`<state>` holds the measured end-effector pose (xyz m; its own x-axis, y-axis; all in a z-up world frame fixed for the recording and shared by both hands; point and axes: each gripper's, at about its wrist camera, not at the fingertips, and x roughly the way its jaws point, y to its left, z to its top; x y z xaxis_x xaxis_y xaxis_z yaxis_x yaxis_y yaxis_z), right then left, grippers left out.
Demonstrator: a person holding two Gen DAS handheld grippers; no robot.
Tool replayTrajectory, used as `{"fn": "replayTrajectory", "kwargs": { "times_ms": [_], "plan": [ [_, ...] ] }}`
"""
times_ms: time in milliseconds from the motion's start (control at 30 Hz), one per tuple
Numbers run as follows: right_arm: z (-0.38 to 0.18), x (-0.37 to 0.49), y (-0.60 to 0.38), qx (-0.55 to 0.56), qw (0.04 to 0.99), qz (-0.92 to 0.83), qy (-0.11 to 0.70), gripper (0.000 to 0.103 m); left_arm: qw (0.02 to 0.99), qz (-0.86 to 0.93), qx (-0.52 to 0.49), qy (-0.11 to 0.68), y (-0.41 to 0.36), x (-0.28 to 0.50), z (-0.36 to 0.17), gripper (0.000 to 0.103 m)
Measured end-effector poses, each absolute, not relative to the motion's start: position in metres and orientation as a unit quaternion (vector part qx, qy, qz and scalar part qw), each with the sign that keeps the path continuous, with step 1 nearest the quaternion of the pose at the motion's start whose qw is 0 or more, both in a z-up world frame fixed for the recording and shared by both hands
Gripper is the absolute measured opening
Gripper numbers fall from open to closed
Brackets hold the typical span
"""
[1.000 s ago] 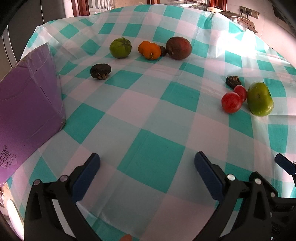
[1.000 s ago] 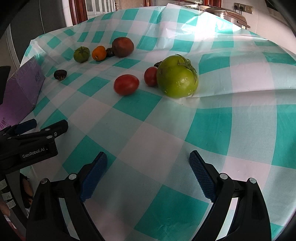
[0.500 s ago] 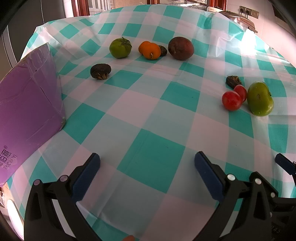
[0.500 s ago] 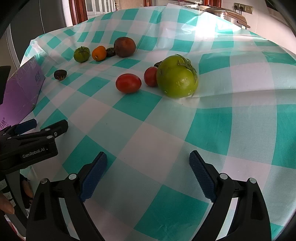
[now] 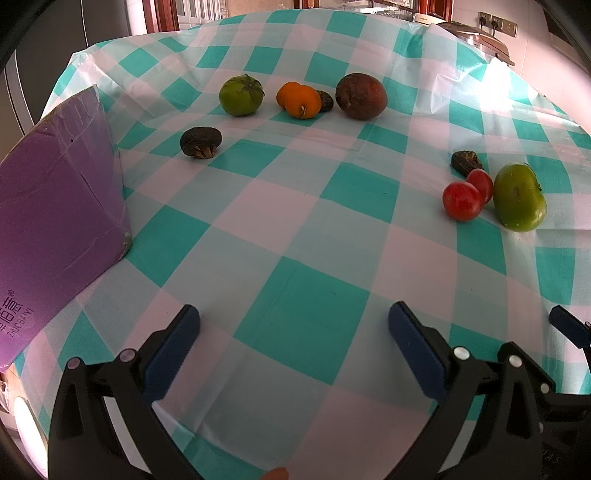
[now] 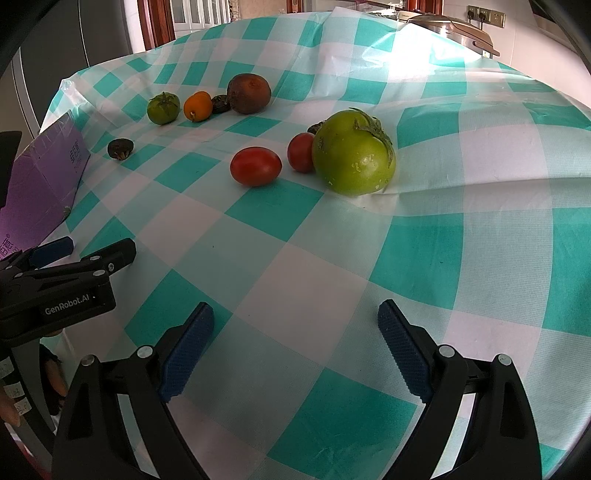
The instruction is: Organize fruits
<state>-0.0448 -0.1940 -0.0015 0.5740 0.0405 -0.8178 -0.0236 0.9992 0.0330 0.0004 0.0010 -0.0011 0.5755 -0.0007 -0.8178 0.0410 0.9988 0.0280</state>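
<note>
Fruits lie in two groups on a teal-and-white checked tablecloth. Far group: a small green tomato, two oranges, a dark small fruit and a brown-red round fruit. A dark fruit lies alone. Right group: two red tomatoes, a large green tomato, a dark fruit behind. My left gripper is open and empty over the near cloth. My right gripper is open and empty, well short of the red tomatoes.
A purple cardboard box stands at the left table edge. A metal pot lid sits at the far right. The left gripper's body shows at the left of the right wrist view.
Both views have shifted slightly; the fruits sit a little lower and nearer in frame. Both grippers stay open and empty.
</note>
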Motion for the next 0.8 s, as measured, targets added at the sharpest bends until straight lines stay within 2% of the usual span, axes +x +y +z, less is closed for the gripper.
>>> {"fn": "replayTrajectory", "kwargs": {
  "times_ms": [433,800],
  "plan": [
    [-0.002,-0.043,-0.193,0.013,0.887,0.012,0.461,0.088,0.887,-0.018,0.024,0.461,0.001,0.006,-0.001,0.102],
    [-0.003,-0.022,-0.195,0.035,0.882,-0.033,0.469,0.088,0.877,-0.095,0.065,0.466,-0.005,0.044,0.000,0.102]
  ]
}}
